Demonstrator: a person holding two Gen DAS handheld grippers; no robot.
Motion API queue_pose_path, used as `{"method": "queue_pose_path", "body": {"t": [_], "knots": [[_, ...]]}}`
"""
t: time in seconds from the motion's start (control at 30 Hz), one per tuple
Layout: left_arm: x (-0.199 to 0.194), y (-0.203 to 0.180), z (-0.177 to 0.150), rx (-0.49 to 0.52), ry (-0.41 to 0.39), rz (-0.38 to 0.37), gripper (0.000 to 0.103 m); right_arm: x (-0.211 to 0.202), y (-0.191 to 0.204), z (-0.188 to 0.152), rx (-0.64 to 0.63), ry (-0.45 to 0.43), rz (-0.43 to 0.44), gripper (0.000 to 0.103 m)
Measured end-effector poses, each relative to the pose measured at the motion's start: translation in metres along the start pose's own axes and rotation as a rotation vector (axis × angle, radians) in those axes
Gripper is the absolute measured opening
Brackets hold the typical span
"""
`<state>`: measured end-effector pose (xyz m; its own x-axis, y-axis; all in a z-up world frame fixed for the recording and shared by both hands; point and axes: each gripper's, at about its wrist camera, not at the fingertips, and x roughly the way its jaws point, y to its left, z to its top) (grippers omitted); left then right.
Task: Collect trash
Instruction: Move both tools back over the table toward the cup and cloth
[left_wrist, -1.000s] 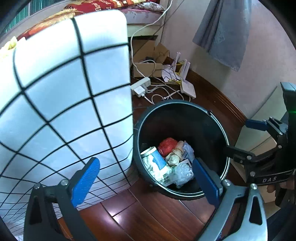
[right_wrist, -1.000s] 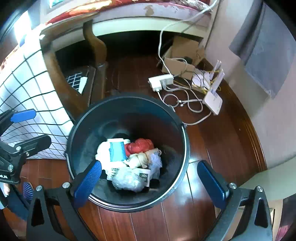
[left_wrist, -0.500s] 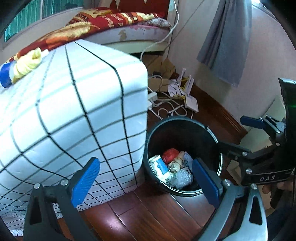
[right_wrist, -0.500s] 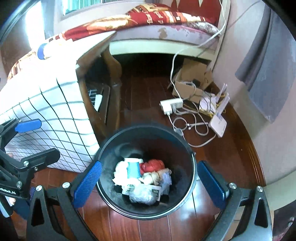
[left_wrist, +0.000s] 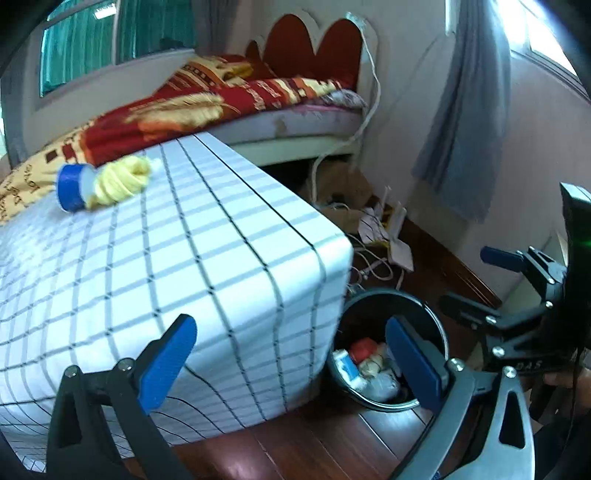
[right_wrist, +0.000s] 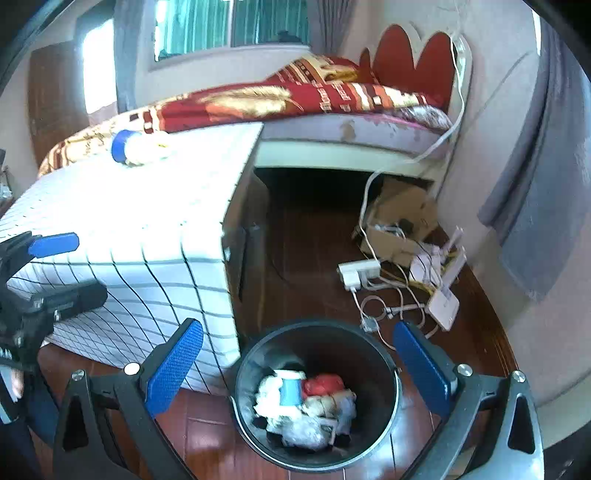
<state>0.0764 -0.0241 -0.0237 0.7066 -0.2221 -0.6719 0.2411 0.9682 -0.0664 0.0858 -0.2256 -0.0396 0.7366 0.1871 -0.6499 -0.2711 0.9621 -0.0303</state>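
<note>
A black trash bin (left_wrist: 436, 317) (right_wrist: 317, 328) stands on the wooden floor beside the table, holding crumpled paper, a red wad and a blue-and-white cup. On the checked tablecloth (left_wrist: 207, 251) (right_wrist: 140, 206) lies a blue-capped item with a crumpled yellow wrap (left_wrist: 99, 184) (right_wrist: 138, 147), far from both grippers. My left gripper (left_wrist: 291, 358) is open and empty over the table's corner. My right gripper (right_wrist: 299, 365) is open and empty above the bin. Each gripper shows at the edge of the other's view.
A bed (left_wrist: 258, 96) with a red patterned blanket stands behind the table. A power strip (right_wrist: 360, 271), tangled cables, a white router (right_wrist: 445, 301) and a cardboard box (right_wrist: 399, 225) lie on the floor by the wall. A grey curtain (left_wrist: 465, 122) hangs at the right.
Both grippers have risen and tilted up from the bin. The table top, the blue-capped item and the bed have come into view. Both stay open.
</note>
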Motion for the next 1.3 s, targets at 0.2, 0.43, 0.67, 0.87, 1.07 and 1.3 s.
{"method": "queue_pose_path", "body": {"t": [0.2,0.43,0.67,0.87,1.07,1.3], "knots": [[-0.011,0.043,0.007,-0.037,-0.060,0.097,0.103,-0.002,0.023,0.019,-0.039,-0.061,0.035,0.103],[-0.024,0.118,0.015,-0.120,-0.064,0.202,0.103,0.014,0.064,0.052,-0.069,-0.053,0.097,0.103],[-0.034,0.186,0.022,-0.192,-0.085,0.281,0.103,0.034,0.116,0.102,-0.081,-0.089,0.158,0.103],[-0.039,0.211,0.022,-0.206,-0.104,0.308,0.102,0.057,0.166,0.138,-0.131,-0.100,0.224,0.103],[-0.030,0.241,0.028,-0.237,-0.106,0.328,0.095,0.086,0.201,0.167,-0.172,-0.109,0.228,0.103],[0.002,0.273,0.049,-0.246,-0.090,0.326,0.088,0.143,0.226,0.203,-0.187,-0.065,0.246,0.103]]}}
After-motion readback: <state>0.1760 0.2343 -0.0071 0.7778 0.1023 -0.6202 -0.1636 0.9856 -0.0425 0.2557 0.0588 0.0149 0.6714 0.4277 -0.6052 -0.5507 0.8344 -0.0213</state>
